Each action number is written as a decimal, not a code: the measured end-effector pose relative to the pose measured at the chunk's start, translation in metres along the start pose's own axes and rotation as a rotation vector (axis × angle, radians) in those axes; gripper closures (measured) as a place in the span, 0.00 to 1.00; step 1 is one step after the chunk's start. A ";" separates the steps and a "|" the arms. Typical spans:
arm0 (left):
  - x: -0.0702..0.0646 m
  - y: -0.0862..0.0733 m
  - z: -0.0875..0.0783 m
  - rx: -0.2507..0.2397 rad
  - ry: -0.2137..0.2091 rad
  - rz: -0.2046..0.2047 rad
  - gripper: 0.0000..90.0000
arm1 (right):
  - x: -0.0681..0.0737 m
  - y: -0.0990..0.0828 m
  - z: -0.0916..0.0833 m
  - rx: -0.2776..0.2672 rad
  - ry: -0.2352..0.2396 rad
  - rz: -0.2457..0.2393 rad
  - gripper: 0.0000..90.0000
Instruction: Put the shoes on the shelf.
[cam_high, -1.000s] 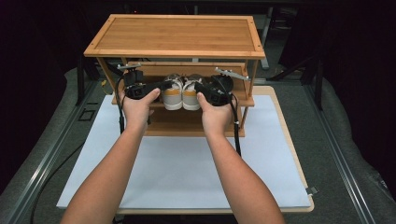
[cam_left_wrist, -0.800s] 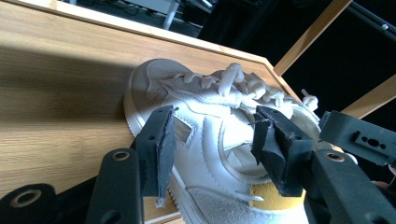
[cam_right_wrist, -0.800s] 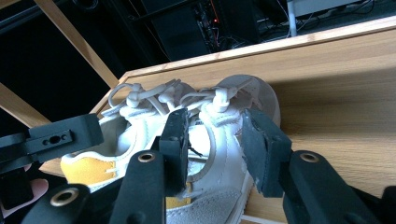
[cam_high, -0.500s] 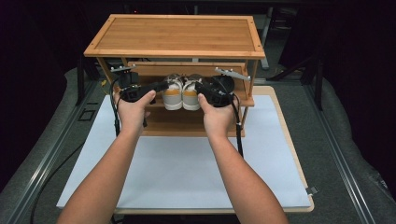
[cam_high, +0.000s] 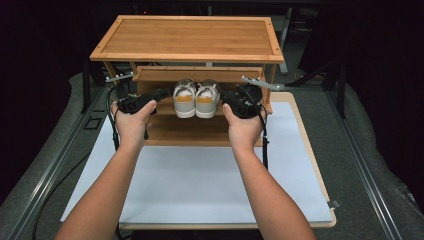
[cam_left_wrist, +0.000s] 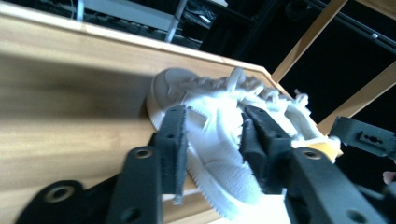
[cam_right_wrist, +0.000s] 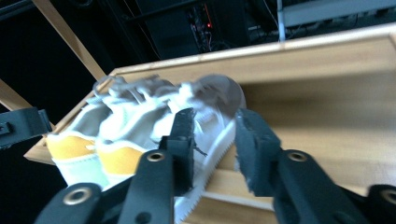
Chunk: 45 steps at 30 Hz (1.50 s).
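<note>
At the bottom of the high view two bare forearms come up over the white mat (cam_high: 200, 185) on the table. The left hand (cam_high: 131, 122) holds the left gripper (cam_high: 156, 94) in the middle left of the frame, and the right hand (cam_high: 243, 127) holds the right gripper (cam_high: 231, 98) in the middle right.

Between the two grippers, in the centre of the frame, a pair of white shoes (cam_high: 195, 98) with yellow heels stands side by side on the middle shelf (cam_high: 165, 112) of a wooden shoe rack (cam_high: 187, 40), heels toward the person.

In the left gripper view the left gripper (cam_left_wrist: 215, 140) has its jaws on both sides of the near shoe (cam_left_wrist: 219, 154). They have just been closing, and the shoe is between them. The fingers (cam_left_wrist: 175, 140) lie against its side, but I cannot tell whether they already press it.

In the right gripper view the right gripper (cam_right_wrist: 212, 140) has also just been closing. Its left jaw lies on the side of the other shoe (cam_right_wrist: 205, 126), and the right jaw stands beside the sole with a gap, over the wood of the shelf (cam_right_wrist: 327, 121).

Farther back, the rack's top board fills the upper middle of the high view.
</note>
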<state>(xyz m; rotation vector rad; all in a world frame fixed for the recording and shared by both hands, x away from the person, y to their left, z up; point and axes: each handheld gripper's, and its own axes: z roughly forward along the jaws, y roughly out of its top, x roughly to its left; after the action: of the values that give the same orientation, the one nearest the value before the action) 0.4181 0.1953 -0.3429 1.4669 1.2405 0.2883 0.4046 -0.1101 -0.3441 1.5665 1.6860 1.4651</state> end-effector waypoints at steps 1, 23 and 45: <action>0.002 -0.002 0.001 0.004 -0.002 0.000 0.71 | 0.000 0.000 0.000 0.000 0.000 0.000 0.80; 0.002 -0.024 0.022 0.064 0.001 0.054 1.00 | -0.001 -0.020 0.016 0.082 0.079 0.014 1.00; 0.007 -0.014 0.040 0.070 0.009 0.023 1.00 | -0.008 -0.011 0.031 0.080 0.084 0.026 1.00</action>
<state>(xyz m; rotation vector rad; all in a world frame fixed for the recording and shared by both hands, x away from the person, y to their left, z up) 0.4432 0.1752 -0.3707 1.5423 1.2526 0.2691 0.4278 -0.1026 -0.3671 1.5940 1.7986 1.5126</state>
